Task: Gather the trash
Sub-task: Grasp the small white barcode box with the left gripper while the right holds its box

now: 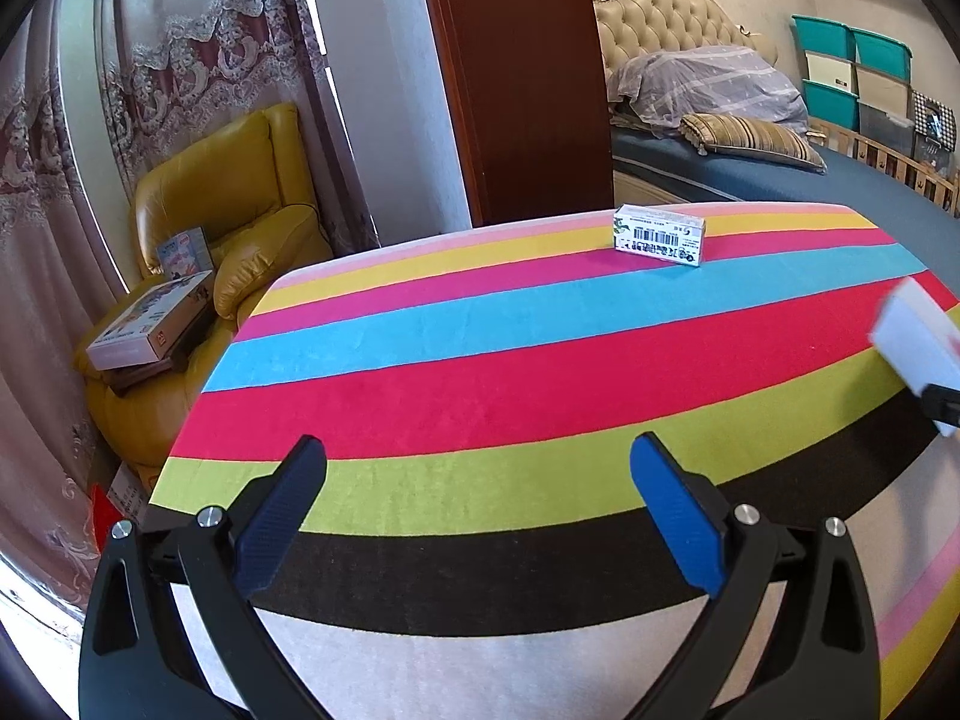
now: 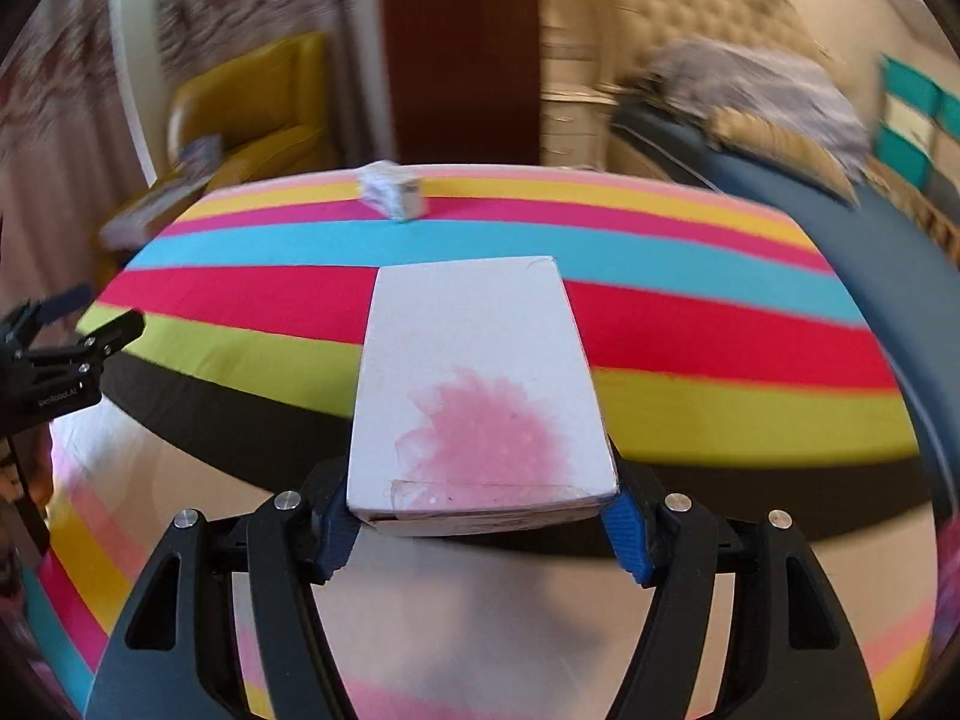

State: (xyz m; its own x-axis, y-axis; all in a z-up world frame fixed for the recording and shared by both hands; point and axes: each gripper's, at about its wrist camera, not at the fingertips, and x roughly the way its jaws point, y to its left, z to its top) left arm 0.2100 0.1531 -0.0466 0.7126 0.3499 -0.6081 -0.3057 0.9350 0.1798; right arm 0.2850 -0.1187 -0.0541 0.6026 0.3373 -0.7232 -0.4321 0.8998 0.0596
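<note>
Right gripper [image 2: 480, 531] has its jaws clamped on a white box [image 2: 480, 396] with a pink blotch on top, blue pads pressing both sides at the near end. Box sticks out forward, centre of the right wrist frame, lifted above the striped cloth on the table [image 2: 720, 330]. Whole frame is motion-blurred. In the left wrist view the same white box [image 1: 918, 342] shows at the right edge, blurred, with a bit of black gripper under it.

Left gripper [image 1: 480, 480] hangs over the near stripes, jaws wide apart, nothing between them. It also shows at the left edge of the right wrist view [image 2: 78, 324], again empty.

Small white carton with barcode [image 1: 659, 235] lies on the far side of the table, upper centre-right in the left view, on the yellow and pink stripes, well apart from both grippers. Same carton [image 2: 393, 195] blurred, upper centre-left in the right view.

Background: yellow armchair [image 1: 240, 198] upper left with flat boxes [image 1: 150, 330] stacked on it, lace curtains [image 1: 90, 150] far left, bed [image 1: 780, 168] upper right with teal storage bins [image 1: 852, 66] beyond it.
</note>
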